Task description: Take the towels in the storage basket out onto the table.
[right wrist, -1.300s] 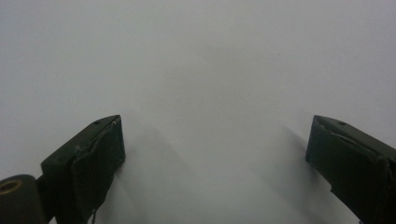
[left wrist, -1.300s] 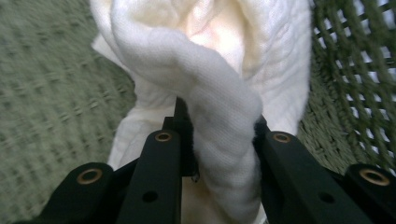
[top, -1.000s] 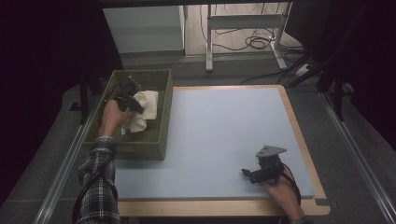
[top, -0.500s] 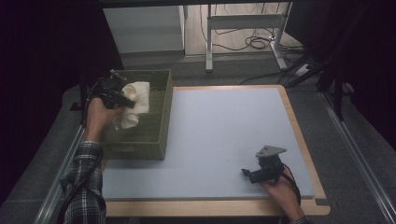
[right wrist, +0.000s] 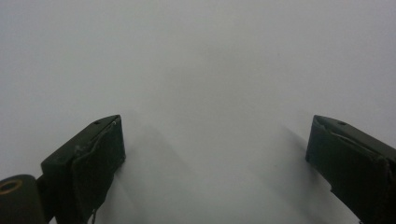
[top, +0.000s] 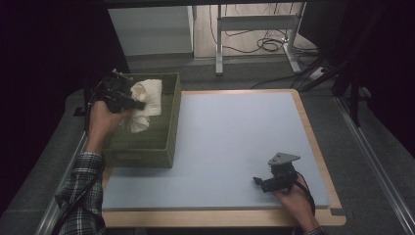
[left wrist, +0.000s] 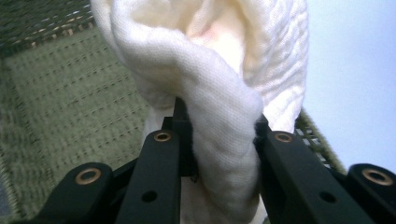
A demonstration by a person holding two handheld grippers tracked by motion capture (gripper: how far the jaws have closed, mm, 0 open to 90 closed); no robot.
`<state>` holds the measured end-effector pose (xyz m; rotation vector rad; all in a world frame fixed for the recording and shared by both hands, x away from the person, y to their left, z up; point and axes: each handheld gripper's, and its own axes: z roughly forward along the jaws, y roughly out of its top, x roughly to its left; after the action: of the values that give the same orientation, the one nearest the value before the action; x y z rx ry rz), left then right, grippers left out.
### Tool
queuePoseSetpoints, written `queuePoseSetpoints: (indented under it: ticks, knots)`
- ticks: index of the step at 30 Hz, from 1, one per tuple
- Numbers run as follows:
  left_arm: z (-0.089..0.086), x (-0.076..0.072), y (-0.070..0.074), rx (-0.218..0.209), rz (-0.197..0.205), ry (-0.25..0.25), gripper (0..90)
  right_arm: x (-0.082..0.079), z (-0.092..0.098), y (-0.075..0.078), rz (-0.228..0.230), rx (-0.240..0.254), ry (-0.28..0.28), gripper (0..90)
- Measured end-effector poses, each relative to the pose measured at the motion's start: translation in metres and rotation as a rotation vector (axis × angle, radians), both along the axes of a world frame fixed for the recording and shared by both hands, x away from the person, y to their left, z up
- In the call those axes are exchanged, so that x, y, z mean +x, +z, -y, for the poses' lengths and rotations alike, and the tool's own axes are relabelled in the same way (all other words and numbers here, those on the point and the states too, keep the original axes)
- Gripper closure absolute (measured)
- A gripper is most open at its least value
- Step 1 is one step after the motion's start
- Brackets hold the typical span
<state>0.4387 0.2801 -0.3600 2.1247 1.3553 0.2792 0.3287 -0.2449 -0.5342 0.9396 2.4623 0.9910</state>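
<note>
In front of you lies the table (top: 313, 147), its top covered by a pale blue-grey mat (top: 230, 142) framed in light wood. At its left edge stands an olive-green woven basket (top: 164, 142), its long side running away from you.

Your left hand (top: 100, 122) holds the left gripper (top: 131, 101) above the far part of that basket, clenched on a cream-white cloth (top: 146, 98). The cloth hangs bunched from the jaws, lifted over the basket's rim. In the left gripper view you see a thick fold of it (left wrist: 219, 140) pinched between the two black jaws, with the basket's woven floor (left wrist: 70, 107) below and the mat off to the right.

Your right gripper (top: 262, 182) rests low near the table's near right corner, held by your right hand (top: 293, 198). In the right gripper view its jaws stand wide apart, holding nothing, over bare mat (right wrist: 210, 70).
</note>
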Motion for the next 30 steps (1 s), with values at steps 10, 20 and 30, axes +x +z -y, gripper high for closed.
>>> queuePoseSetpoints:
  ticks: [10, 20, 30]
  knots:
    - [0.024, -0.004, 0.015, -0.039, 0.039, -0.058, 74.2, 0.0, 0.0, 0.0, 0.0, 0.001, 0.001, 4.8]
    - [0.063, 0.001, 0.016, -0.04, 0.048, -0.13, 74.1, 0.0, 0.0, 0.0, 0.0, 0.0, 0.001, 4.7]
    - [0.113, 0.007, 0.008, -0.035, 0.054, -0.212, 73.8, 0.0, 0.0, 0.0, -0.001, 0.001, 0.001, 4.8]
